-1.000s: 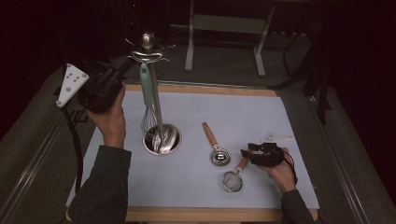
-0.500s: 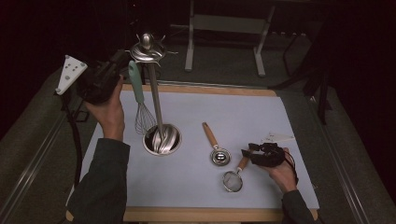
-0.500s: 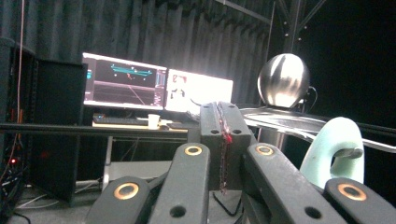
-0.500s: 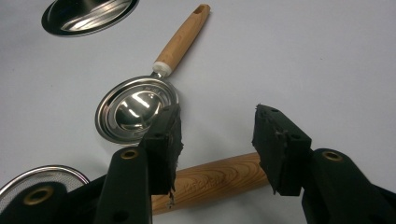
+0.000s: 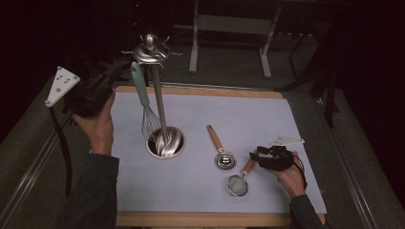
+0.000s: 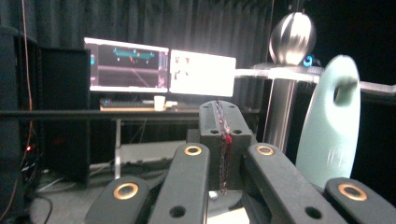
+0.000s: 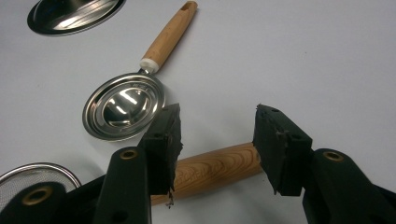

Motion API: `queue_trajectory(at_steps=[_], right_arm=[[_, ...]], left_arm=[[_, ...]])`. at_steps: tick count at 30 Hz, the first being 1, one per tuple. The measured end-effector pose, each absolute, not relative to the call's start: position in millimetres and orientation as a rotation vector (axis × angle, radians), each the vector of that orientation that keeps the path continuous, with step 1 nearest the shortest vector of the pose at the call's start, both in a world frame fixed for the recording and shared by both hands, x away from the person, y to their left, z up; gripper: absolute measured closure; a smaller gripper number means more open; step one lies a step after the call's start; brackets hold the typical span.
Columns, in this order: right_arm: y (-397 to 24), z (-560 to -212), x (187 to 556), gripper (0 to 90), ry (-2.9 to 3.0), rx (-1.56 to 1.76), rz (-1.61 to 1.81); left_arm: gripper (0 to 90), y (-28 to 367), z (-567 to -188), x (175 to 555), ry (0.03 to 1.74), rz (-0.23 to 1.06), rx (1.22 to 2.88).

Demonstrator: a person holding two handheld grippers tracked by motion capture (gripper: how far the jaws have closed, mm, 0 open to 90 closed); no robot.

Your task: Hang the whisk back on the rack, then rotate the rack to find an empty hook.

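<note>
On the counter (image 5: 267, 109), a steel utensil stand (image 5: 160, 114) rises from its round base, left of the middle. From its top hangs a whisk (image 5: 143, 102) with a pale green handle. Just left of the stand, the left claw (image 5: 102, 83) is fully shut and holds nothing. Well right of the stand, the right claw (image 7: 215, 140) stands open astride the wooden handle of a small strainer (image 5: 241, 179), beside a measuring spoon (image 5: 220, 150).
</note>
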State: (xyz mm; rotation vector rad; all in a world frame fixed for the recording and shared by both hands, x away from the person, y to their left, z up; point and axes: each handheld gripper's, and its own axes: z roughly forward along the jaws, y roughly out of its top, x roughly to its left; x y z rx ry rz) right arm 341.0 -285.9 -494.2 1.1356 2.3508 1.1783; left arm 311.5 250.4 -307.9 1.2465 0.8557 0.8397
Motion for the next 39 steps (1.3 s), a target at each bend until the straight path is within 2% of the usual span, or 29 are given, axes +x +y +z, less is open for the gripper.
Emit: queue_trajectory(at_steps=[13, 15, 20, 23, 25, 32, 39], right_arm=[[-290.3, -494.5, 338.4, 50.8, 2.347, 1.183, 1.111], [-292.1, -494.0, 337.4, 57.9, 2.359, 1.188, 1.113], [-291.1, -495.4, 334.1, 68.7, 2.388, 1.183, 1.023], [-289.4, -496.3, 331.4, 83.5, 2.401, 1.179, 0.970], [-289.2, -497.1, 330.2, 89.4, 2.414, 1.178, 0.932], [-292.0, -507.7, 327.6, 89.9, 2.443, 1.227, 0.831], [-291.5, -516.0, 337.1, 89.9, 2.452, 1.243, 0.762]], left_arm=[[82.0, 263.0, -356.1, 298.6, 0.955, 0.807, 1.365], [79.7, 264.4, -367.2, 295.6, 0.969, 0.799, 1.372], [73.1, 266.9, -400.0, 293.3, 1.025, 0.758, 1.431], [70.1, 267.1, -421.1, 292.0, 1.054, 0.730, 1.479], [68.7, 266.6, -435.6, 290.5, 1.069, 0.712, 1.510], [67.9, 268.7, -482.5, 283.4, 1.175, 0.661, 1.548], [67.3, 268.5, -513.7, 277.1, 1.235, 0.630, 1.544]])
